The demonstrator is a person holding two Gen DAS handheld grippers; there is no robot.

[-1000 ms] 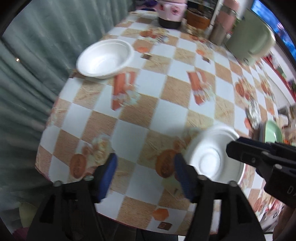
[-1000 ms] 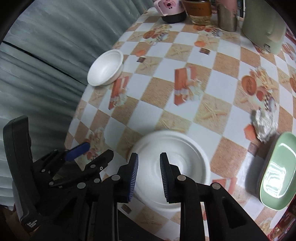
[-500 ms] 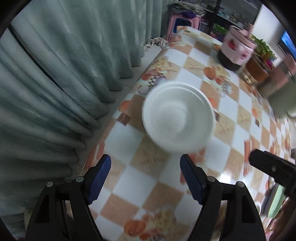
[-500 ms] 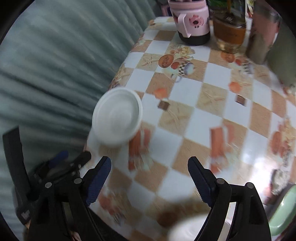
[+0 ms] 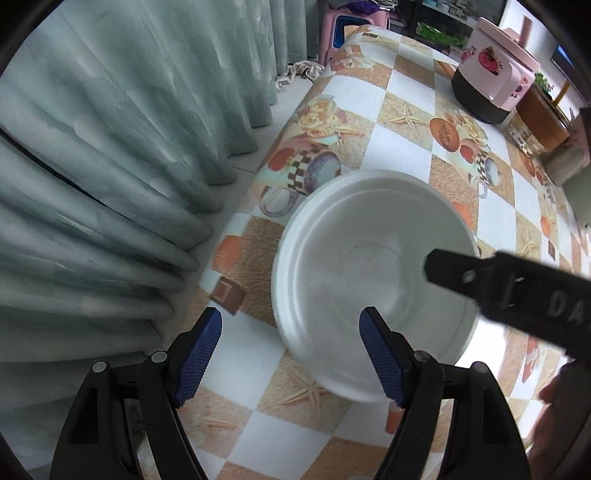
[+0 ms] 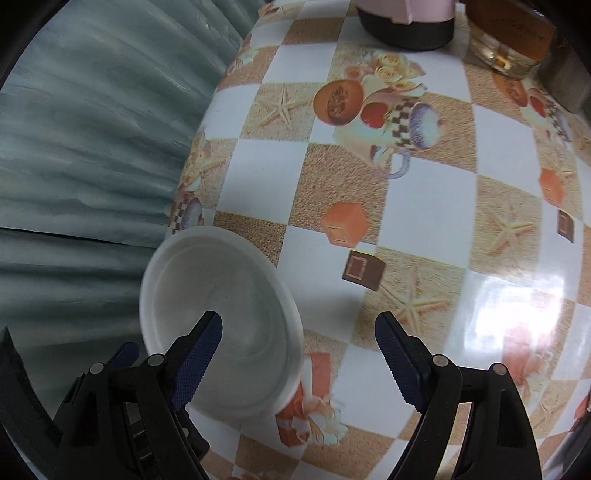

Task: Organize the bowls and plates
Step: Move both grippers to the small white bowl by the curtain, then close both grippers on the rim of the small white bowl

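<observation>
A white bowl [image 5: 369, 273] stands upright near the left edge of the checked table [image 5: 406, 88]. It also shows in the right wrist view [image 6: 218, 317]. My left gripper [image 5: 291, 354] is open and empty, its jaws straddling the bowl's near left rim, just above it. My right gripper [image 6: 299, 358] is open and empty, with its left finger [image 6: 195, 354] over the bowl and its right finger over the tablecloth. Part of the right gripper's black body [image 5: 517, 295] reaches over the bowl from the right in the left wrist view.
A pink and black pot [image 5: 491, 85] and a brown jar [image 5: 543, 122] stand at the table's far side; the jar [image 6: 513, 40] shows in the right wrist view too. A grey-green curtain [image 5: 110, 166] hangs close along the table's left edge. A pink stool [image 5: 354, 26] stands beyond the table.
Both grippers have moved from the large white plate at the near side to the white bowl. The right gripper opened wide. The bowl now fills the space under both.
</observation>
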